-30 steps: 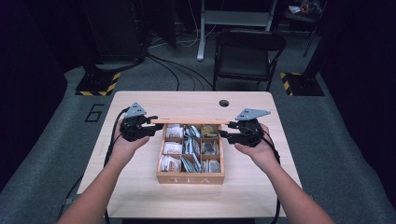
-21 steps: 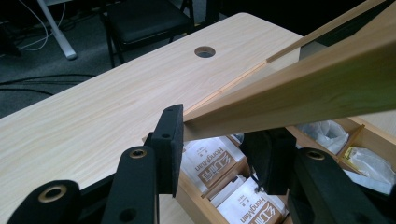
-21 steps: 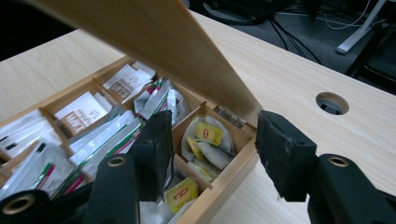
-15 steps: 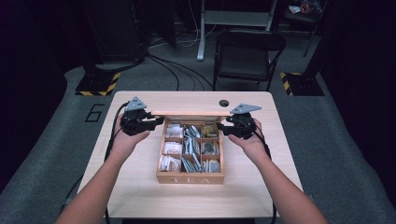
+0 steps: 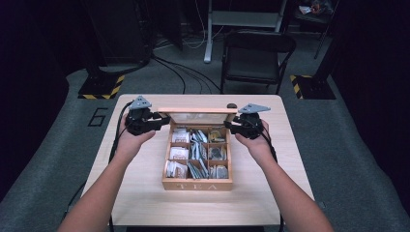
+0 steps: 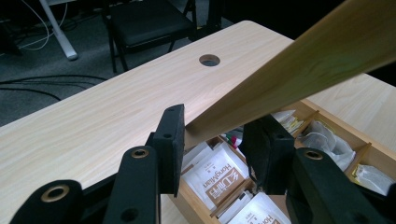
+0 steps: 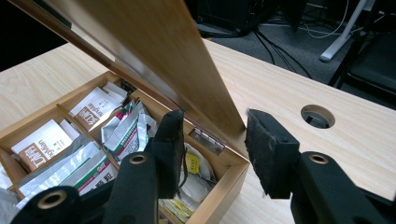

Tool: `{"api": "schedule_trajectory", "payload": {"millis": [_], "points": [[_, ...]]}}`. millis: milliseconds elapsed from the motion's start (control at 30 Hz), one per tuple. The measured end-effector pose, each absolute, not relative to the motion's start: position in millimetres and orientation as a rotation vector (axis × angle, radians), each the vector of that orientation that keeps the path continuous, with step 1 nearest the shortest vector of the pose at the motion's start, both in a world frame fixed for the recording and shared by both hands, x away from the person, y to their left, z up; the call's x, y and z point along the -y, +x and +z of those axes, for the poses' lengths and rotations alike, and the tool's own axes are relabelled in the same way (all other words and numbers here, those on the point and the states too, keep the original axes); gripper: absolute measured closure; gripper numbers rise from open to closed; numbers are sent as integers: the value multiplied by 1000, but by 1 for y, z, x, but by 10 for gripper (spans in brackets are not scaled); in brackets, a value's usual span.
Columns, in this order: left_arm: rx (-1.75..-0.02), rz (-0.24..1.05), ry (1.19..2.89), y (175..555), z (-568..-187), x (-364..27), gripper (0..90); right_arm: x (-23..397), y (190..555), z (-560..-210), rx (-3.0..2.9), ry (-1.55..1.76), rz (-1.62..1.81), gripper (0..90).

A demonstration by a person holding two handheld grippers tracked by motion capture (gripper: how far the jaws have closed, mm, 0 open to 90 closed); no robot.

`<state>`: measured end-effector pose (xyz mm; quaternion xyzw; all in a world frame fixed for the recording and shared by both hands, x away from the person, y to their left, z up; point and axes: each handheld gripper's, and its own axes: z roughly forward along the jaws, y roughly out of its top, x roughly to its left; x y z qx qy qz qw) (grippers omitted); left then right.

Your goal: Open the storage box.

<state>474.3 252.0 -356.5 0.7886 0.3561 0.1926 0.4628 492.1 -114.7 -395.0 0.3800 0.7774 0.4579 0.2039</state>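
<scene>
Wooden tea box [image 5: 197, 183] sits in the middle of the pale table [image 5: 145, 203], with "TEA" on its front wall and the compartments full of sachets [image 5: 180, 137] and foil packets [image 5: 196, 169]. Its lid [image 5: 198, 115] stands raised at the 12 o'clock side of the box, hinged along the back edge.

Left gripper [image 5: 157, 122] is at the lid's 9 o'clock end. In the left gripper view the lid's edge [image 6: 299, 70] runs up toward 2 o'clock from between the two black jaws, and the pads [image 6: 172, 140] look pressed right against the wood, so that one's clamped on the lid.

Right gripper [image 5: 232, 128] is at the 3 o'clock end of the lid, just by the back corner of the box. Its jaws have just been closing in, and in the right gripper view the lid's end [image 7: 159, 60] sits between them, sloping up toward 11 o'clock. One jaw is inside the box by the small metal hinge [image 7: 208, 140], the other is outside over the table. There's a bit of a gap showing at the outer pad [image 7: 268, 149], so it straddles the lid's edge rather than clearly pinching it.

Round cable hole [image 5: 232, 106] in the table lies just past the lid, at about 1 o'clock from the box.
</scene>
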Motion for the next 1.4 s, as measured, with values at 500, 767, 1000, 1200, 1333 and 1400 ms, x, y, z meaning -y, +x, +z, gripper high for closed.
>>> {"api": "schedule_trajectory", "payload": {"millis": [500, 767, 1000, 1200, 1333, 1400], "points": [[-879, 470, 1922, 481, -355, -252, 602, 115, 504, -396, -2170, 1079, 1303, 567], [-882, 467, 1898, 484, -356, -253, 599, 116, 508, -396, -2170, 1079, 1313, 573], [-883, 450, 1874, 489, -358, -255, 586, 114, 508, -397, -2148, 1065, 1295, 586], [-886, 462, 1877, 493, -362, -253, 581, 114, 509, -396, -2150, 1079, 1296, 588], [-904, 474, 1885, 498, -371, -250, 577, 114, 510, -395, -2154, 1081, 1295, 588], [-913, 471, 1886, 500, -374, -249, 576, 114, 511, -395, -2154, 1087, 1296, 588]]}}
